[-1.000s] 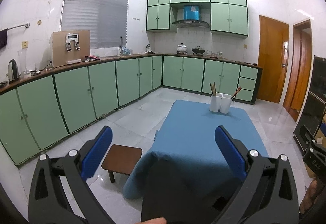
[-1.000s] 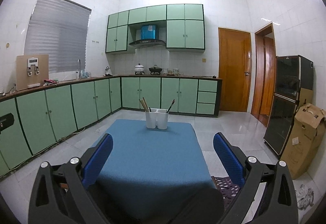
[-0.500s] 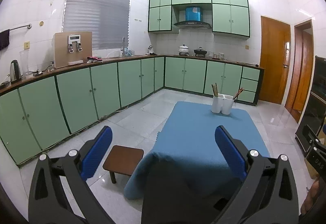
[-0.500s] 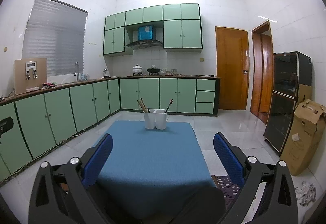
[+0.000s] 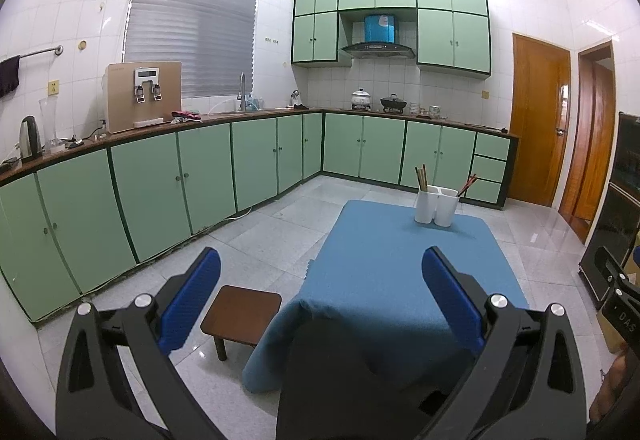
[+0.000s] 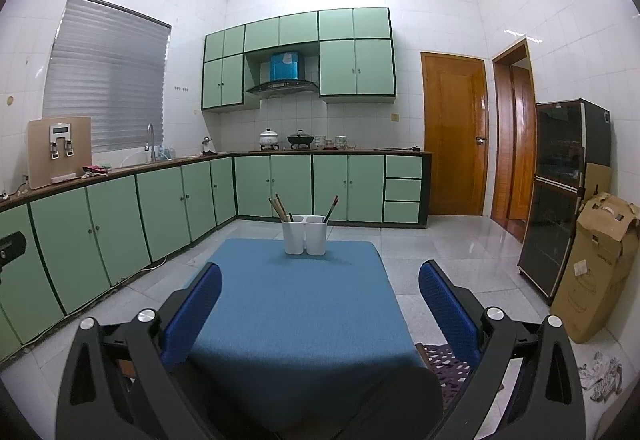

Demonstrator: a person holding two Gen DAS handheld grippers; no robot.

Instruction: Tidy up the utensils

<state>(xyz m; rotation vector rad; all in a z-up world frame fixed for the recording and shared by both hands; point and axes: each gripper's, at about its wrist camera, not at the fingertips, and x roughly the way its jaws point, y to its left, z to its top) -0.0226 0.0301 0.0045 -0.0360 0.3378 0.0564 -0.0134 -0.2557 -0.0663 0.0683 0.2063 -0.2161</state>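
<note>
A white two-part utensil holder (image 5: 436,205) stands at the far end of a table under a blue cloth (image 5: 400,272). Chopsticks (image 5: 421,177) lean in its left cup and dark utensils (image 5: 467,184) in its right cup. It also shows in the right wrist view (image 6: 304,234), with chopsticks (image 6: 279,206) on the left and dark utensils (image 6: 332,207) on the right. My left gripper (image 5: 320,296) is open and empty over the table's near left corner. My right gripper (image 6: 320,300) is open and empty above the table's near edge. Both are far from the holder.
A small brown stool (image 5: 241,310) stands left of the table. Green cabinets (image 5: 160,192) run along the left and back walls. A dark glass-door cabinet (image 6: 560,192) and a cardboard box (image 6: 596,268) stand at the right. A patterned mat (image 6: 448,360) lies by the table's right side.
Both views have tilted up slightly, so the table and holder sit lower in frame. Both grippers stay open and empty.
</note>
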